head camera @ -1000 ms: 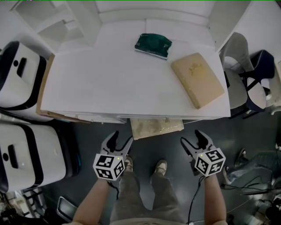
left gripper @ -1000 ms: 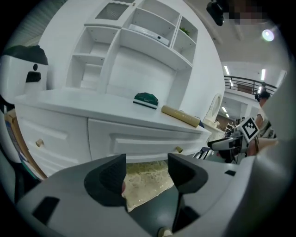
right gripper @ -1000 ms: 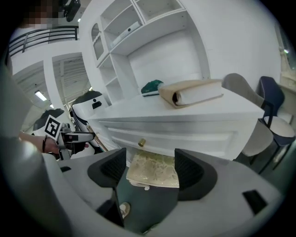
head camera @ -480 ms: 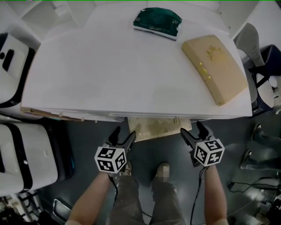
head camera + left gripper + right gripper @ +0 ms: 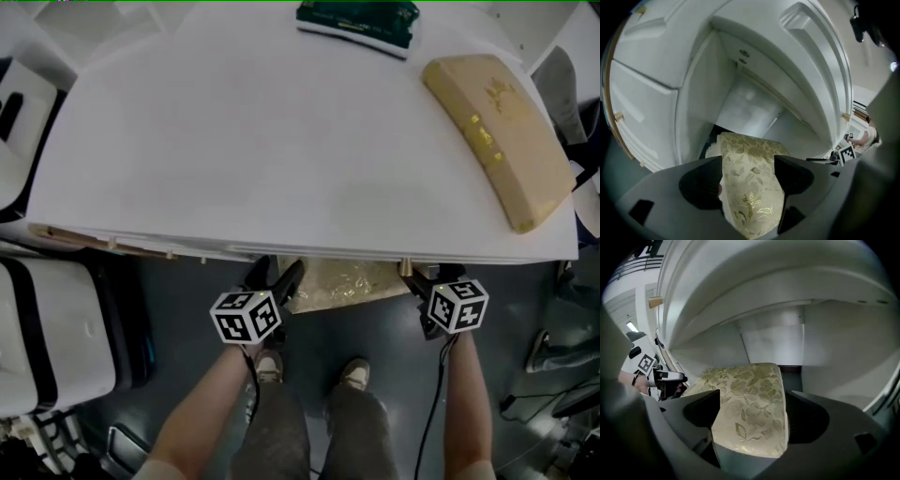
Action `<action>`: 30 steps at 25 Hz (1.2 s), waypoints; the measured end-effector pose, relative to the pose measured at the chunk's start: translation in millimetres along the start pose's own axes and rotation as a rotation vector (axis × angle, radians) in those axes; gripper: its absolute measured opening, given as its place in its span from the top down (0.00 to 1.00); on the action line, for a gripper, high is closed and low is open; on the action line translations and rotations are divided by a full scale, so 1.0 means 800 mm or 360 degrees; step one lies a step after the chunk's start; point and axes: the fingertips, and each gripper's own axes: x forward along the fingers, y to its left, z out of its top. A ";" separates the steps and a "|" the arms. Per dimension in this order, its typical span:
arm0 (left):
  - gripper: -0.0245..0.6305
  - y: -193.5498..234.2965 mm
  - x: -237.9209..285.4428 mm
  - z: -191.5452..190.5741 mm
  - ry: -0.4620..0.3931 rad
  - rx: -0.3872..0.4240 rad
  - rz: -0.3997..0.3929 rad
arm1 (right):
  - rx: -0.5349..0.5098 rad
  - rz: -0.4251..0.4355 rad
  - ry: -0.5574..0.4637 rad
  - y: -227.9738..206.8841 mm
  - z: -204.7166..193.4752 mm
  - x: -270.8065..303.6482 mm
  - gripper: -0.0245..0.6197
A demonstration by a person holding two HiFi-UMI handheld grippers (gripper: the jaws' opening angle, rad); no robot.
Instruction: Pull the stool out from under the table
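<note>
The fingers of my left gripper (image 5: 747, 187) stand apart and have just been opening, with the left-hand edge of the stool (image 5: 342, 281) seat between them. The fingers of my right gripper (image 5: 750, 423) are released the same way, also just opening, and they straddle the seat's right-hand edge. In the dim gripper views I can't quite tell whether any finger brushes the leaf-patterned fabric, but neither pair looks to squeeze it. The stool sits tucked under the white worktop (image 5: 281, 141). Only its front edge shows, at the lower middle of the head view between my two grippers. On the worktop, a green flat thing (image 5: 356, 17) lies at the top edge and a tan padded slab (image 5: 497, 131) at the upper right. A white case (image 5: 47, 328) stands at the lower left.
</note>
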 end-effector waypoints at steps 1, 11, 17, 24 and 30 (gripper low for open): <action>0.44 0.004 0.008 -0.005 0.0010 -0.0002 0.0004 | 0.0015 0.0005 -0.0008 -0.005 -0.002 0.009 0.29; 0.35 0.027 0.059 -0.038 0.0073 0.0010 0.0032 | 0.0330 0.0101 -0.0015 -0.046 -0.030 0.069 0.22; 0.30 0.029 0.077 -0.038 0.0092 -0.0021 -0.0127 | 0.0443 0.0232 0.0061 -0.050 -0.040 0.087 0.17; 0.29 0.030 0.080 -0.039 0.0129 -0.0077 -0.0233 | 0.0468 0.0298 0.0101 -0.044 -0.043 0.087 0.17; 0.29 0.036 0.074 -0.036 0.0179 -0.0059 -0.0227 | 0.0541 0.0301 0.0094 -0.021 -0.063 0.069 0.18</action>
